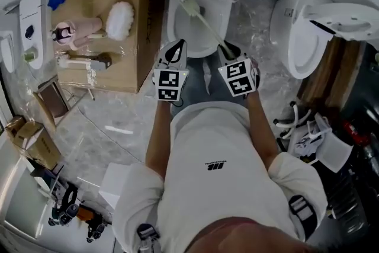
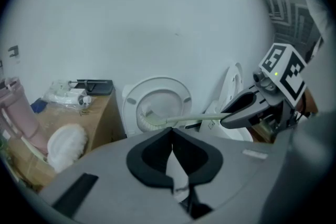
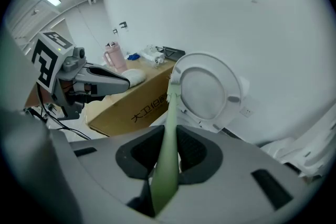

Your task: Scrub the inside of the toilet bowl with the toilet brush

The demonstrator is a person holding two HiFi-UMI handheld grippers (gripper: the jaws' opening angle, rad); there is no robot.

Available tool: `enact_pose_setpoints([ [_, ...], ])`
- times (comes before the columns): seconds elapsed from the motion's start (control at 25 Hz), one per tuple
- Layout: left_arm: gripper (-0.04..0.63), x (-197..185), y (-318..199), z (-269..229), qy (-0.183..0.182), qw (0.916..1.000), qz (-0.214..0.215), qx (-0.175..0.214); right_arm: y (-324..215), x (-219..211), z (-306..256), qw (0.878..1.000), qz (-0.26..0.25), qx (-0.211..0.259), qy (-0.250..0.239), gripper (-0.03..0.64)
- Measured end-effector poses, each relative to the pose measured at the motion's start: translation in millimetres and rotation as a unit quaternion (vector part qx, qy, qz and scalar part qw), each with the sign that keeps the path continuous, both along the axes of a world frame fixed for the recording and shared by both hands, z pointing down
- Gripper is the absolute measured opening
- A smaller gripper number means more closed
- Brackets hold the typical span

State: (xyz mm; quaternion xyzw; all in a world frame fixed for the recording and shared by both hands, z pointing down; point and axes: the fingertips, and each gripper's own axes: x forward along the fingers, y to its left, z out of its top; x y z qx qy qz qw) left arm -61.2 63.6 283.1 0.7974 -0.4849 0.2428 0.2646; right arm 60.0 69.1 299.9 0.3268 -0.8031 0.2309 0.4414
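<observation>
A white toilet with its seat raised stands straight ahead. The toilet brush has a pale green handle, and its head rests inside the bowl against the back left wall. My right gripper is shut on the handle's near end. In the right gripper view the brush head shows at the rim of the bowl. My left gripper hovers over the bowl's front left rim, shut and holding nothing. In the left gripper view the brush lies across the bowl.
A cardboard box stands left of the toilet, carrying a pink bottle and a white fluffy pad. A second toilet stands to the right. Cables and white clutter lie on the floor at right.
</observation>
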Motion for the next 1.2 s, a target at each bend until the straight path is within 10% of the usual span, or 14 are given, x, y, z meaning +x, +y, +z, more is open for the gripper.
enact_pose_setpoints([
  [1.2, 0.011, 18.7, -0.8, -117.1, -0.005, 0.9959, -0.004, 0.090, -8.3, 12.4, -114.1, 0.993, -0.024, 0.099, -0.054, 0.064],
])
